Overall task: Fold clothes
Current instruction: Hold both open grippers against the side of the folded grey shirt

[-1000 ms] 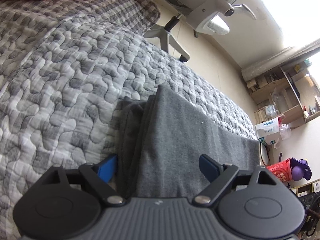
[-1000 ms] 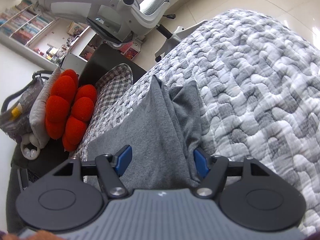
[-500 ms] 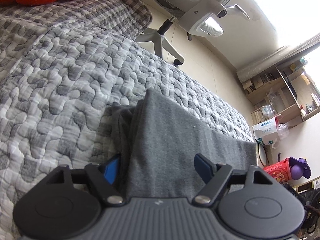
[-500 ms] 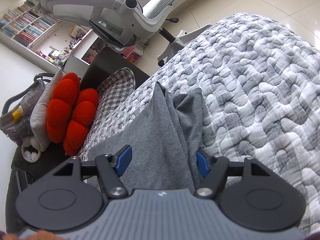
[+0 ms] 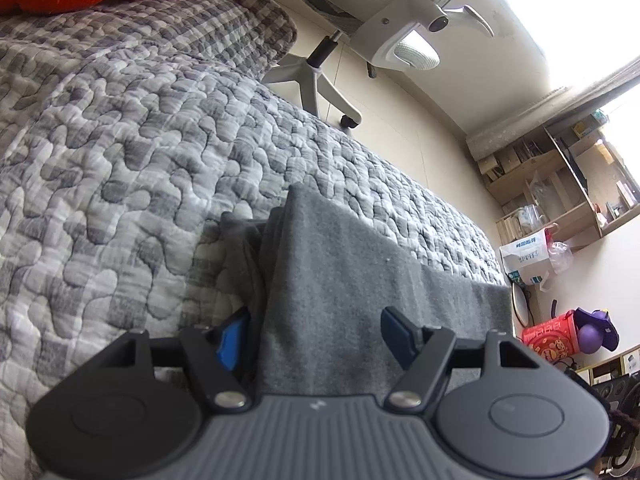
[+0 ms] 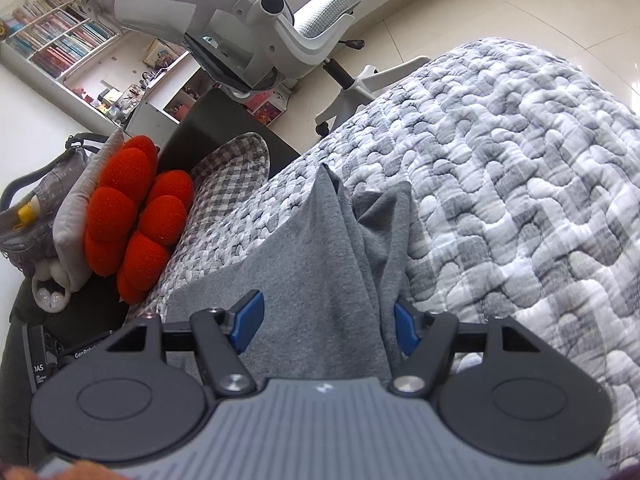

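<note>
On the bed, over its grey-and-white quilt, lay one grey garment, folded into a long band with a doubled, bunched edge along one side. Two grippers stood at it, one at each end.

Left gripper: its two blue fingers were closing, with the garment between them. One finger sat low against the bunched edge on the picture's left, partly hidden by cloth; the other stood above the flat cloth, clear of it. The pads did not yet pinch the fabric.

Right gripper: its two blue fingers stood apart, straddling the garment. The finger on the picture's right lay just beside the folded edge, whether touching I could not tell; the other stood over the flat cloth. Nothing was clamped.

Counted in the room: one white chair on a star base, standing on the pale floor beside the bed; one red cushion made of round lobes, of which about seven showed in the right view; one checked pillow next to it; one grey bag at the bed's head. Against the far wall in the left view stood one wooden shelf, with one white carrier and one red box below it. A long bookshelf showed in the right view.
</note>
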